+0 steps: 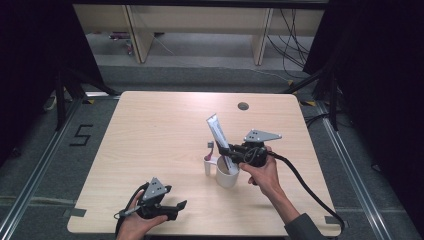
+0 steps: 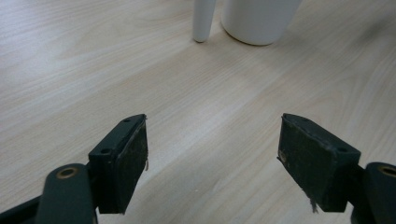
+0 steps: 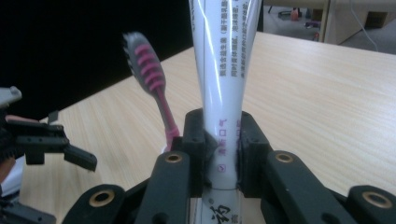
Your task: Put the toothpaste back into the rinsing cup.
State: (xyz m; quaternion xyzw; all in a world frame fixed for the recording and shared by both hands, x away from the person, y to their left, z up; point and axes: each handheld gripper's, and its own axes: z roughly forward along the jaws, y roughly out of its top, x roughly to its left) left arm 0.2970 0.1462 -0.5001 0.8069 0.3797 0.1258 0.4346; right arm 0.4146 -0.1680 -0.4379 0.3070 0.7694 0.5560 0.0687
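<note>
My right fingers (image 3: 219, 154) clamp the toothpaste tube (image 1: 218, 136), long axis near upright, lower end directly over the white cup (image 1: 227, 175). Left fingers (image 2: 212, 154) open, empty, well apart on the desk (image 1: 150, 135).

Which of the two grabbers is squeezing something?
The right gripper, beside the white cup. Its jaws pinch the white toothpaste tube, held upright. The left gripper near the table's front edge is open, with nothing between its jaws.
</note>
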